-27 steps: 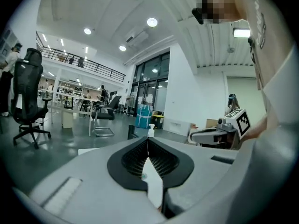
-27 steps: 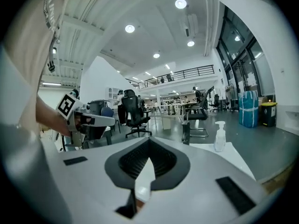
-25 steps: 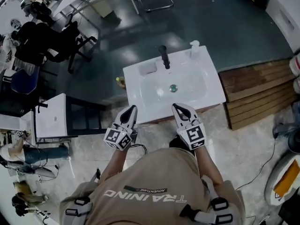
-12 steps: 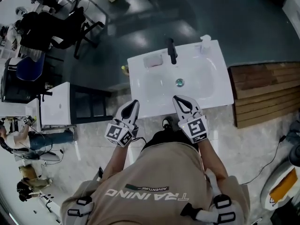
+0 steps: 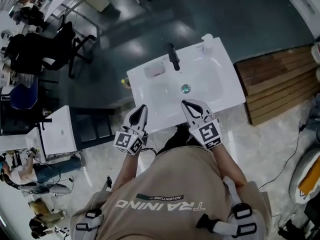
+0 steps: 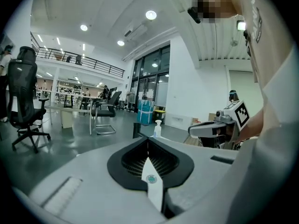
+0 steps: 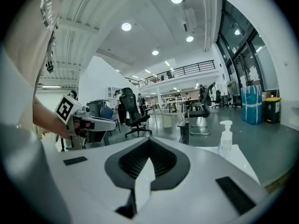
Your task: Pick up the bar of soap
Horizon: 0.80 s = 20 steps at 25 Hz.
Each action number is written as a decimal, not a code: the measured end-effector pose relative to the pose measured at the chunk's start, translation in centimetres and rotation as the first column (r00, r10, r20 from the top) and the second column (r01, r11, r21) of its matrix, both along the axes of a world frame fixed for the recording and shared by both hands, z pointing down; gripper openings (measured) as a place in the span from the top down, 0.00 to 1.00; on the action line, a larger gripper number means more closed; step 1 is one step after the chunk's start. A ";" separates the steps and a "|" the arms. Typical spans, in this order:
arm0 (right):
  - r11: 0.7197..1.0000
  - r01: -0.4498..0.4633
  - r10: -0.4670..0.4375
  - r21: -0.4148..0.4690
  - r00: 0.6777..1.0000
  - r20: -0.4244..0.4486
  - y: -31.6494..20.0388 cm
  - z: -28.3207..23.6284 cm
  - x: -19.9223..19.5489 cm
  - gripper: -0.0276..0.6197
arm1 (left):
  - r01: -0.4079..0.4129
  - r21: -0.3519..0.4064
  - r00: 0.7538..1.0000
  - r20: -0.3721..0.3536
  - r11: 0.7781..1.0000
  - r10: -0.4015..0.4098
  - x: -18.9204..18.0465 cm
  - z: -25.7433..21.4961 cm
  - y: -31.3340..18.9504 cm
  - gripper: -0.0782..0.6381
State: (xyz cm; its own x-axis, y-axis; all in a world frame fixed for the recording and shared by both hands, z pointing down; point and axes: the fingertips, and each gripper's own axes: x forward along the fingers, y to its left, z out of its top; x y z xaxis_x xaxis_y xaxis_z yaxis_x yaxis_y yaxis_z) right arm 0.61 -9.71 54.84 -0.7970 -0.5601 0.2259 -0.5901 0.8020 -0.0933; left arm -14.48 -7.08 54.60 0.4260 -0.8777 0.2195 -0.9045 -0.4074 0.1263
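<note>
- A white washbasin (image 5: 222, 91) stands in a large, brightly lit open office hall. The floor (image 5: 245, 19) beyond it is dark and glossy, with pale stone tiles nearer the person. A wooden platform (image 5: 277, 84) lies just beside its right edge.
- The basin carries one black faucet (image 5: 173, 57), one pump bottle (image 5: 206, 43) at the back right corner, one drain (image 5: 186, 88) and one bar of soap (image 5: 155, 70).
- The bar of soap lies on the back rim, just left of the faucet and well apart from both grippers.
- There are two grippers. The left gripper (image 5: 141, 109) and the right gripper (image 5: 186, 104) sit at the basin's near edge, each with its fingers clenched together on nothing.
- One smaller white cabinet (image 5: 52, 134) stands at the left.
</note>
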 end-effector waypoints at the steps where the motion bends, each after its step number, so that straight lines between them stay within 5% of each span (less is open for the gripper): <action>1: 1.000 -0.007 0.008 0.009 1.000 -0.004 -0.5 -0.4 0.1 0.96 | 0.000 0.009 1.000 -0.006 1.000 0.000 -0.1 -0.2 -0.6 0.89; 8: 0.997 -0.054 0.056 0.058 0.998 -0.033 -4.0 -2.6 -1.4 0.96 | -0.090 0.060 0.990 0.113 0.994 0.083 -1.4 -0.8 -3.6 0.89; 14: 0.991 -0.109 0.113 0.072 0.992 -0.055 -6.6 -2.6 -2.2 0.96 | -0.096 0.068 0.995 0.041 0.993 0.093 -3.1 -0.2 -5.6 0.89; 20: 0.992 -0.115 0.118 0.041 0.991 -0.070 -6.5 -1.8 -2.9 0.96 | -0.147 0.012 0.988 0.055 0.989 0.146 -3.2 1.6 -6.7 0.89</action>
